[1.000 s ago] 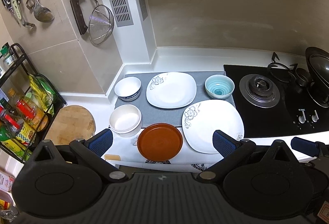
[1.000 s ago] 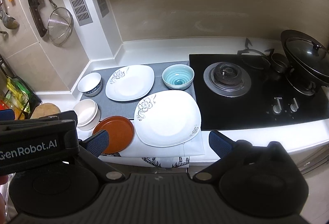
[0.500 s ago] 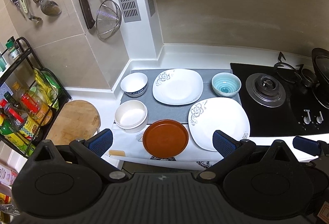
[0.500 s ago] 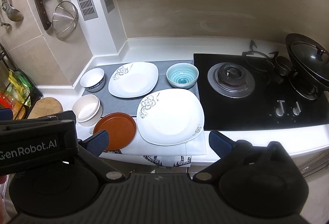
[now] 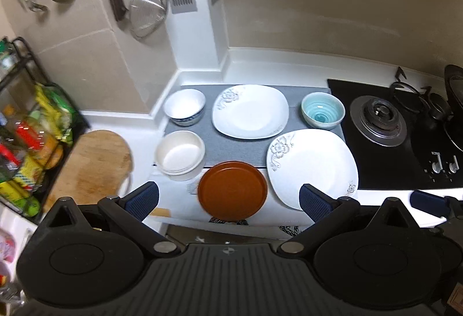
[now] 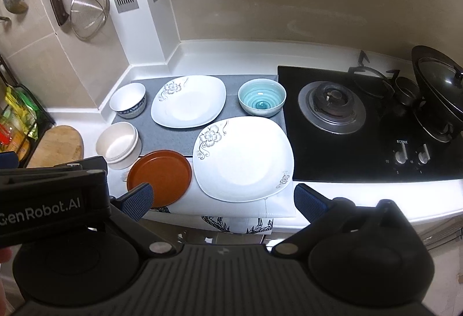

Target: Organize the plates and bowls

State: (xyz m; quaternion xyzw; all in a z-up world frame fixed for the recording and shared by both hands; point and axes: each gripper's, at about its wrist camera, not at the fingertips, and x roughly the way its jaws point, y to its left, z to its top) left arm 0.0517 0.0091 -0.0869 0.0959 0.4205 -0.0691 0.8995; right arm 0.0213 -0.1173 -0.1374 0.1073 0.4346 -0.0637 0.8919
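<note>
On the counter lie a large white flowered plate (image 5: 312, 165) (image 6: 243, 158), a smaller white flowered plate (image 5: 250, 111) (image 6: 188, 100), a brown round plate (image 5: 233, 190) (image 6: 160, 175), a teal bowl (image 5: 322, 110) (image 6: 262, 97), a white bowl with blue rim pattern (image 5: 185, 106) (image 6: 128, 99) and stacked cream bowls (image 5: 180, 153) (image 6: 119, 144). My left gripper (image 5: 228, 200) is open and empty, held above the counter's front edge near the brown plate. My right gripper (image 6: 222, 201) is open and empty, in front of the large plate.
A black gas hob (image 6: 361, 124) with a lidded wok (image 6: 439, 96) is on the right. A wooden cutting board (image 5: 92, 159) and a bottle rack (image 5: 26, 136) are on the left. Utensils and a strainer (image 5: 147, 9) hang on the wall. A grey mat (image 5: 231, 148) lies under the dishes.
Both grippers have drifted left and slightly closer to the counter, so the dishes sit further right and larger in view. Nothing was grasped; the dishes have not moved.
</note>
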